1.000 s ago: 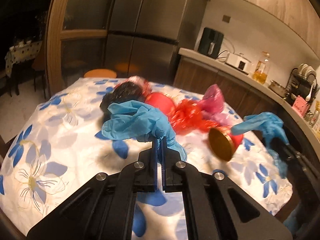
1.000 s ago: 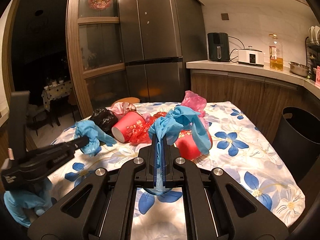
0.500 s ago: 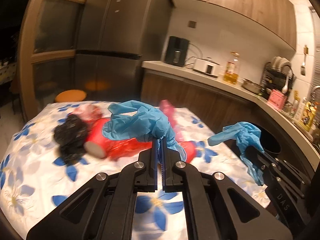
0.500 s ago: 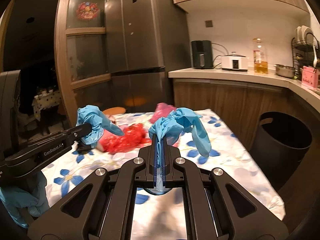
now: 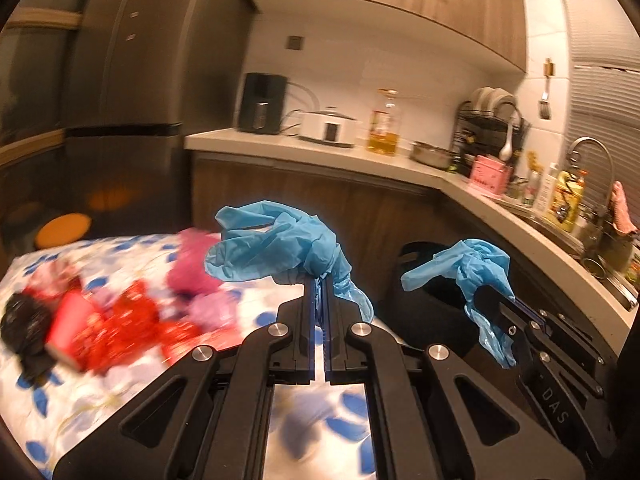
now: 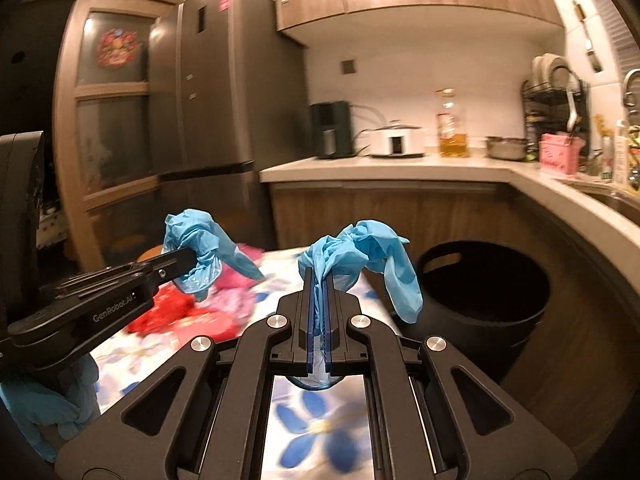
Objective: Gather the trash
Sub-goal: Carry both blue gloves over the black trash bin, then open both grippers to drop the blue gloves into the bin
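My left gripper [image 5: 319, 280] is shut on a crumpled blue glove [image 5: 276, 248], held in the air over the floral tablecloth [image 5: 48, 392]. My right gripper [image 6: 318, 276] is shut on a second blue glove [image 6: 360, 248], whose fingers dangle to the right. A black trash bin [image 6: 480, 292] stands open on the floor just past the table's right edge, ahead and to the right of both gloves. In the right wrist view the left gripper [image 6: 188, 258] with its glove [image 6: 196, 240] hangs at my left. More trash lies on the table: a red cup [image 5: 66, 328], a black bag [image 5: 20, 320] and a pink bag [image 5: 192, 268].
A wooden counter [image 6: 400, 168] wraps around behind and to the right of the bin, carrying appliances, an oil bottle [image 6: 452, 128] and a dish rack [image 6: 556, 92]. A tall grey fridge [image 6: 224, 92] stands at the back left. A person's blue-gloved hand [image 6: 40, 412] holds the left gripper.
Both grippers have swung right and risen a little, each carrying its glove off the table's pile. The bin has come into fuller view ahead. Both stay shut.
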{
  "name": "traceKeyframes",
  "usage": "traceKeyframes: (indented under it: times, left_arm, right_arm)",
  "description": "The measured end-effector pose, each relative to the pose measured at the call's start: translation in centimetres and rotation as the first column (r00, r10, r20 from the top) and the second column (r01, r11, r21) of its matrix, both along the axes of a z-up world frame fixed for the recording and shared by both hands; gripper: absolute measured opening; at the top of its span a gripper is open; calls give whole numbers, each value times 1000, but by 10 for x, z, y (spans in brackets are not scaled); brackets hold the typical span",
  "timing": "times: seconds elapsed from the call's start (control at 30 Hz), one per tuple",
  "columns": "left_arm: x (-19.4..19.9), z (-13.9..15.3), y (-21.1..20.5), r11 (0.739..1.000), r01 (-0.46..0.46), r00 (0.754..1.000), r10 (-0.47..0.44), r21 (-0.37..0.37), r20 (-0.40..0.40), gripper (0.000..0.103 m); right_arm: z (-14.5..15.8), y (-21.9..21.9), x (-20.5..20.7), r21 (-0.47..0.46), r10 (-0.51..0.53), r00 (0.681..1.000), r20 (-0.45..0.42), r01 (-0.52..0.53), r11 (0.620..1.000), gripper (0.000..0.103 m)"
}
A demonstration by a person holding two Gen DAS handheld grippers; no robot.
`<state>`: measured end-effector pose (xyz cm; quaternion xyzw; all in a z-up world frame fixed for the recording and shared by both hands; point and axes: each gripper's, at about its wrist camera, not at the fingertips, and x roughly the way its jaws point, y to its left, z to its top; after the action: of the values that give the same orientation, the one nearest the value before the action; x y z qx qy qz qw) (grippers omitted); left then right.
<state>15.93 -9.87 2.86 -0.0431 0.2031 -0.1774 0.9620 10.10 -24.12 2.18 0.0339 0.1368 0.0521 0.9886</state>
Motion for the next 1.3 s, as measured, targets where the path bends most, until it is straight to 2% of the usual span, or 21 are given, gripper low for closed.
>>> traceKeyframes:
  times: [0.37,0.63,1.0,1.3]
  left_arm:
    - [35,16,-95,985,167,984,-169,31,64,3]
    - [62,10,-143,968,246,967,-248,42,64,3]
    - [90,-6,-178,952,299,953,-301,63,35,3]
    - [103,-20,-188,947,315,949,-316,68,0,3]
  right_arm:
    - [18,-96,30,12,-183,982,35,183,983,4]
    - [20,-145,53,43,-224,974,23,222,974,4]
    - [9,-175,85,73,-228,974,-17,229,971,4]
    - [2,-181,100,70,-214,976,-41,216,974,4]
